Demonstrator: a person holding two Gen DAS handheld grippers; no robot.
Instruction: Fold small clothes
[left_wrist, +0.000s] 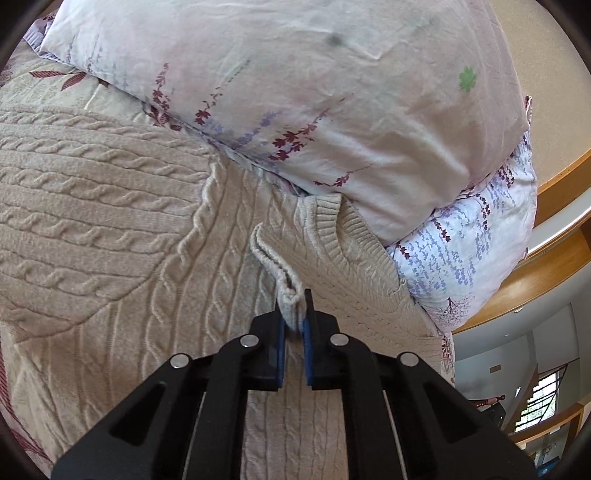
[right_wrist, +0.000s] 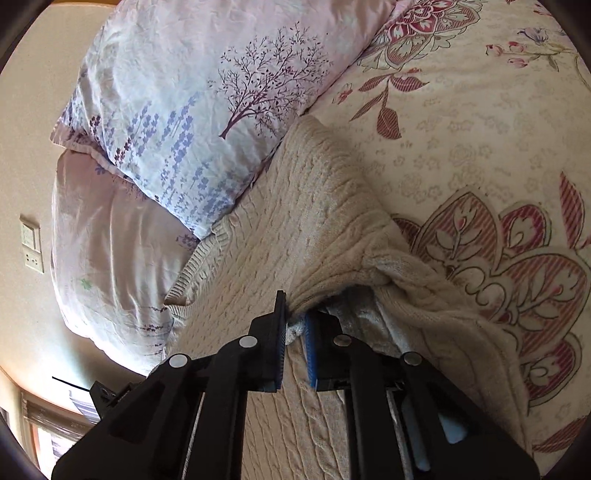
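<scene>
A beige cable-knit sweater (left_wrist: 122, 236) lies spread on the bed, its ribbed neckline (left_wrist: 343, 236) up against the pillows. In the left wrist view my left gripper (left_wrist: 294, 308) is shut on a pinched fold of the knit just below the neckline. In the right wrist view the same sweater (right_wrist: 295, 221) runs from the pillows toward the camera. My right gripper (right_wrist: 295, 314) is shut on a bunched edge of the sweater where a sleeve (right_wrist: 436, 295) folds off to the right.
Two stacked floral pillows (left_wrist: 295, 92) (right_wrist: 192, 110) sit at the head of the bed. A cream quilt with red flowers (right_wrist: 480, 129) covers the mattress. A wooden bed frame (left_wrist: 554, 258) and a wall with a switch plate (right_wrist: 31, 243) lie beyond the pillows.
</scene>
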